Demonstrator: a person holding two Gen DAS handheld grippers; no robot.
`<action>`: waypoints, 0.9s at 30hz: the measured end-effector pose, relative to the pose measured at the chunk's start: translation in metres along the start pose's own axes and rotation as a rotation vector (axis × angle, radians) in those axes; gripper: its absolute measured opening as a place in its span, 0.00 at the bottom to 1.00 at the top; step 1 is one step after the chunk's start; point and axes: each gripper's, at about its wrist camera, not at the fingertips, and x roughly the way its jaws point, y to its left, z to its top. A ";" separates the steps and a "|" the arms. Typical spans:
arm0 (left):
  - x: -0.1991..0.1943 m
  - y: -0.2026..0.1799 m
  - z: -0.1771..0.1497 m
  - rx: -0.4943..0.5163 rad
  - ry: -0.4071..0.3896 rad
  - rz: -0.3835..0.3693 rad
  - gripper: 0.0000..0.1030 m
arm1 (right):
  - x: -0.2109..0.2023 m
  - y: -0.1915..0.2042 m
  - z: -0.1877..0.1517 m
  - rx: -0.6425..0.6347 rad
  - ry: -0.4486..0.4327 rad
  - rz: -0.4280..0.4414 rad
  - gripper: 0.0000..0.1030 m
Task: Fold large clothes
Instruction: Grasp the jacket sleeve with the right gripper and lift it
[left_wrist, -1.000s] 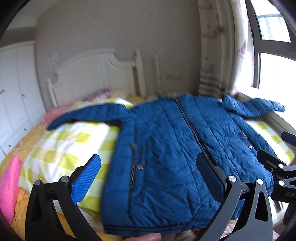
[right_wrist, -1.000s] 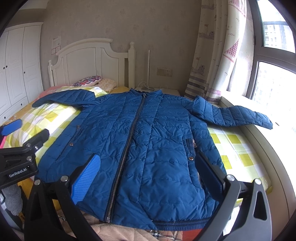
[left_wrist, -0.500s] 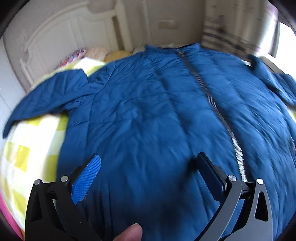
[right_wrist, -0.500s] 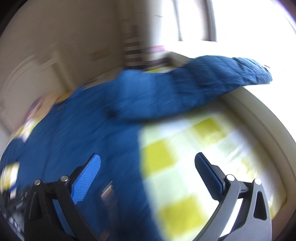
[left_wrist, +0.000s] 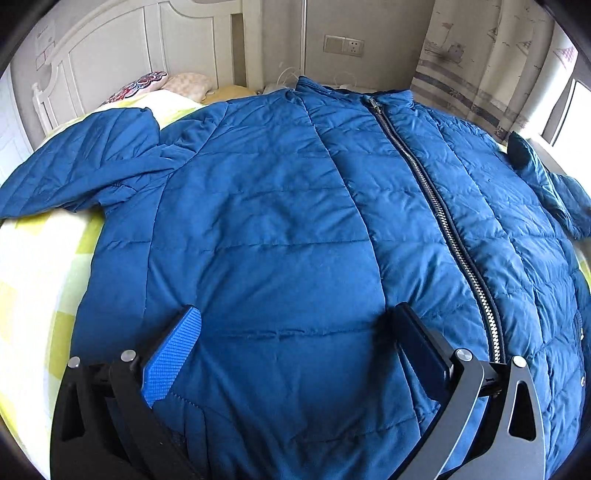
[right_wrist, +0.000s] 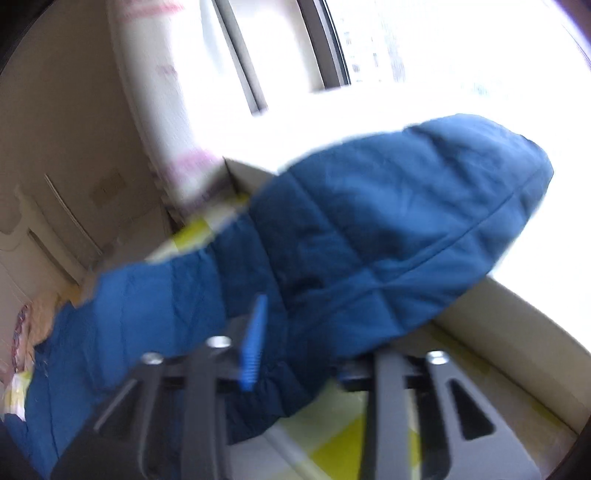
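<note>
A blue quilted jacket (left_wrist: 280, 236) lies spread front-up across the bed, its metal zipper (left_wrist: 439, 214) done up and running from the collar down toward the hem. One sleeve (left_wrist: 77, 166) stretches out to the left over the yellow-and-white checked bedcover (left_wrist: 40, 266); the other sleeve (right_wrist: 388, 236) reaches toward the window side. The left gripper (left_wrist: 295, 350) hangs over the lower front panel with its jaws wide apart, pressing on nothing. The right gripper (right_wrist: 295, 354) has sleeve fabric between its jaws, which are closing on it; that view is blurred. Beyond the jacket stands a white panelled headboard (left_wrist: 140, 55), with a patterned pillow (left_wrist: 136, 85) and a pale pillow (left_wrist: 188, 83) at its foot. A wall socket plate (left_wrist: 343, 45) sits on the beige wall, a striped printed curtain (left_wrist: 487, 66) hangs to the right, and a bright window (right_wrist: 424, 44) fills the far side above a pale ledge (right_wrist: 517, 325).
</note>
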 end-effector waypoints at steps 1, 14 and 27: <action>0.000 0.001 0.001 -0.004 0.002 -0.005 0.96 | -0.008 0.015 0.001 -0.042 -0.026 0.018 0.14; -0.005 0.008 -0.001 -0.035 -0.026 -0.061 0.96 | -0.064 0.285 -0.171 -0.792 0.296 0.534 0.24; -0.009 0.012 -0.002 -0.046 -0.033 -0.076 0.96 | -0.090 0.173 -0.128 -0.494 0.350 0.552 0.75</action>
